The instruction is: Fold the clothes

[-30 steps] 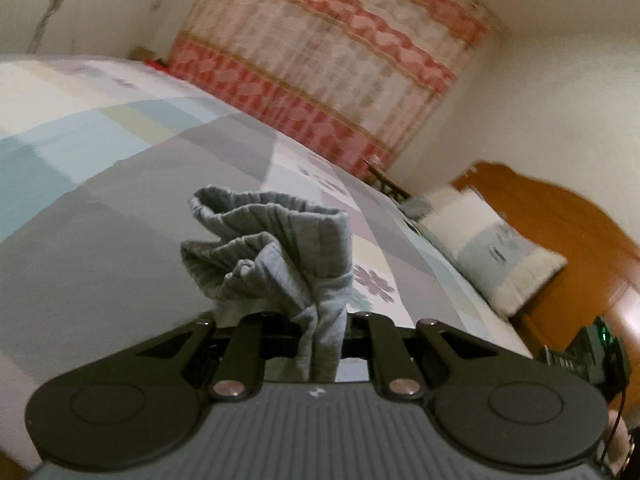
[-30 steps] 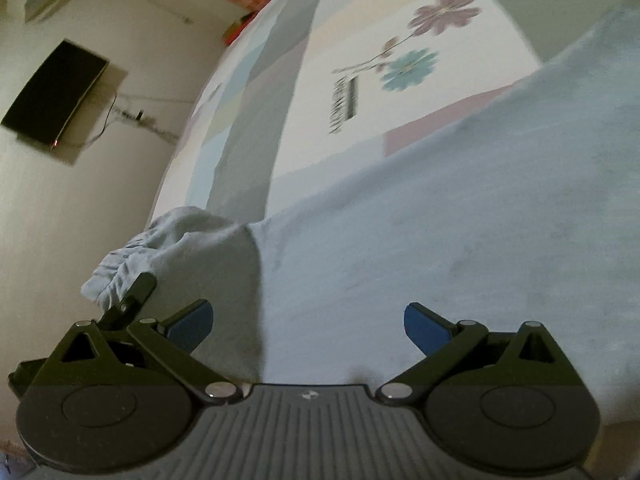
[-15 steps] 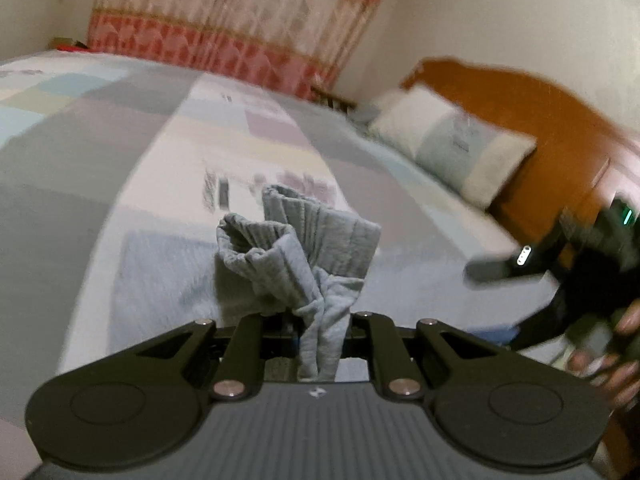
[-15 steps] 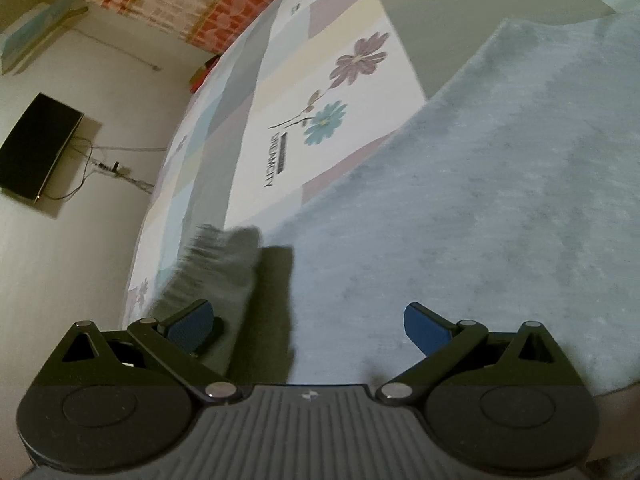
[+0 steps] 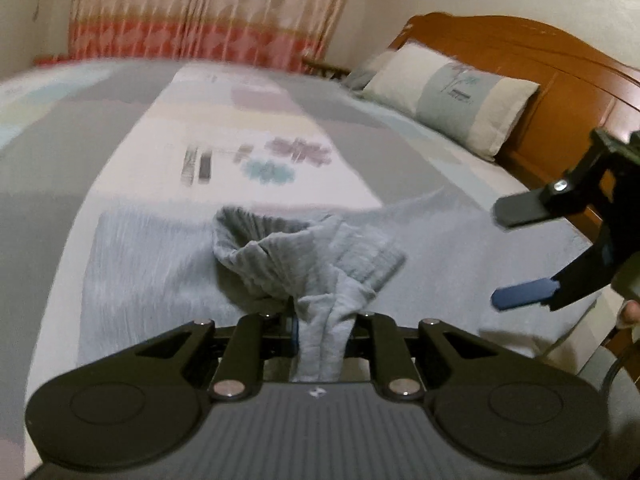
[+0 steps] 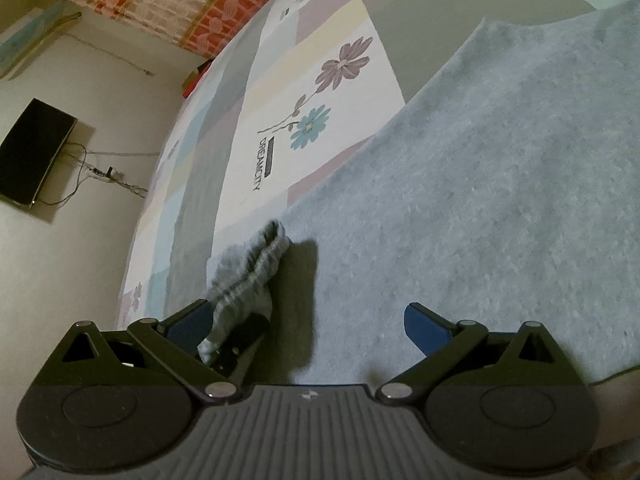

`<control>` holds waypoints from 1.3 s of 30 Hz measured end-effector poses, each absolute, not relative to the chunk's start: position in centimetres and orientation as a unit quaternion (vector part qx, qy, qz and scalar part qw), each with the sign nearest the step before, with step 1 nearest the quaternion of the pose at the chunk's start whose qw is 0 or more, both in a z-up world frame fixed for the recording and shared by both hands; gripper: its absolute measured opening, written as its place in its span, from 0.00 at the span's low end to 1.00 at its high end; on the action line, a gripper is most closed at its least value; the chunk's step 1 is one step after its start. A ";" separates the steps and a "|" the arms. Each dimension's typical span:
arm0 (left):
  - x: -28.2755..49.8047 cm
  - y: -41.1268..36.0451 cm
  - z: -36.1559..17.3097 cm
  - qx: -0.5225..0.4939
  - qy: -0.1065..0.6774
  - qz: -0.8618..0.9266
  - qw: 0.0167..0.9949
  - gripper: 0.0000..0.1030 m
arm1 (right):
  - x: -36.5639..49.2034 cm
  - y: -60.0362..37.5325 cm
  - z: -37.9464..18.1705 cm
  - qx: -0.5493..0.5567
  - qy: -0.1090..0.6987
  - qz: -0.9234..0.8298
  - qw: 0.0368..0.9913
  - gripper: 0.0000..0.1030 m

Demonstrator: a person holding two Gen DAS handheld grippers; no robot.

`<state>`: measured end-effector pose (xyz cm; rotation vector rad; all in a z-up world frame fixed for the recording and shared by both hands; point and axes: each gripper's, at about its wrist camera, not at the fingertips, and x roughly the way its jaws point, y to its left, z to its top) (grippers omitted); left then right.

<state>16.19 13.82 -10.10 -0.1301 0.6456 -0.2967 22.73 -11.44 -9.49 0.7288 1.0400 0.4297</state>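
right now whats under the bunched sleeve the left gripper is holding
The flat body of the same grey garment lies under the bunched sleeve, spread on the patterned bedspread. The left gripper is shut on the sleeve. The patch directly beneath the bunch is covered.

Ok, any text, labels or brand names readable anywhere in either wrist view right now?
"DREAMCITY": printed beside the flower stem on the patchwork bedsheet, right wrist view.
Dark bar beside that word: lettering too small to read.
Print on the cream and blue pillow: too blurred to read.
Nothing else legible.
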 end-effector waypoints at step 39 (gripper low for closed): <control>24.2 23.9 -12.0 -0.170 0.368 -0.115 0.907 0.68 | 21.2 4.7 -11.4 -0.104 0.380 0.396 0.830 0.60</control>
